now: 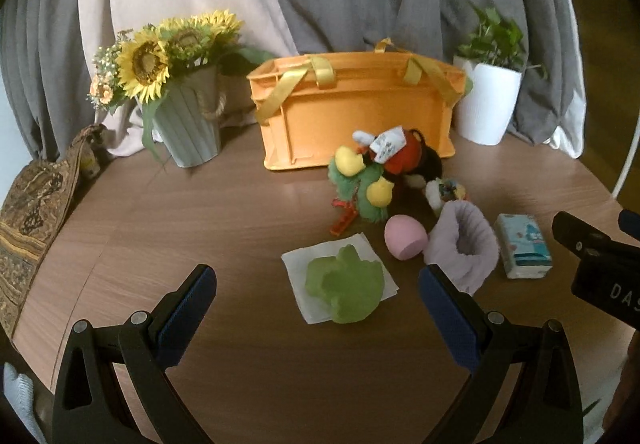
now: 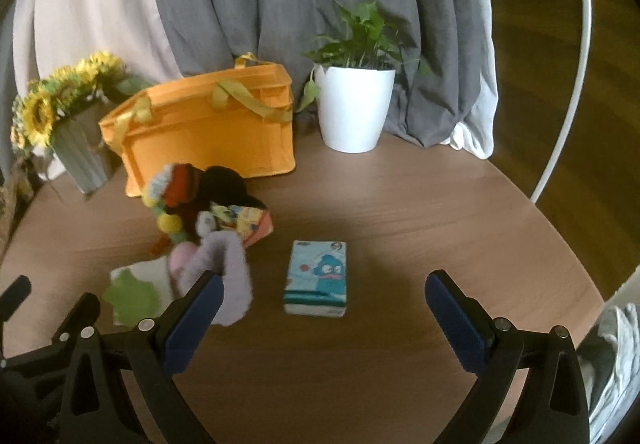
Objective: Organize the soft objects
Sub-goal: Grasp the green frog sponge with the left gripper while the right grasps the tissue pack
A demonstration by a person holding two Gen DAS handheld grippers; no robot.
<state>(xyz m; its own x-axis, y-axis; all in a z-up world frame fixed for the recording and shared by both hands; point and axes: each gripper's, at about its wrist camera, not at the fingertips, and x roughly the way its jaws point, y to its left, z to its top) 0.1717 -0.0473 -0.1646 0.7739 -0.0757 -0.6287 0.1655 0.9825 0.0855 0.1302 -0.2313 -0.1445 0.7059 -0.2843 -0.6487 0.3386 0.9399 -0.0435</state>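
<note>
An orange crate [image 1: 356, 112] with yellow handles stands at the back of the round wooden table [image 1: 180, 228]; it also shows in the right wrist view [image 2: 208, 132]. In front of it lie plush toys [image 1: 376, 172], a pink ball [image 1: 405, 237], a lilac fuzzy sock [image 1: 464, 244], a tissue pack [image 1: 522, 246] and a green soft shape [image 1: 344, 290] on a white napkin [image 1: 298, 264]. My left gripper [image 1: 318, 284] is open, above the table, with the green shape between its fingers. My right gripper [image 2: 324, 296] is open, just before the tissue pack [image 2: 318, 278]; the lilac sock [image 2: 224, 276] touches its left finger.
A grey vase of sunflowers [image 1: 176, 100] stands at the back left and a white potted plant [image 1: 490, 100] at the back right. Grey and beige curtains hang behind. A patterned cushion [image 1: 32, 220] lies at the table's left edge. The right gripper's body [image 1: 600, 260] shows at the right.
</note>
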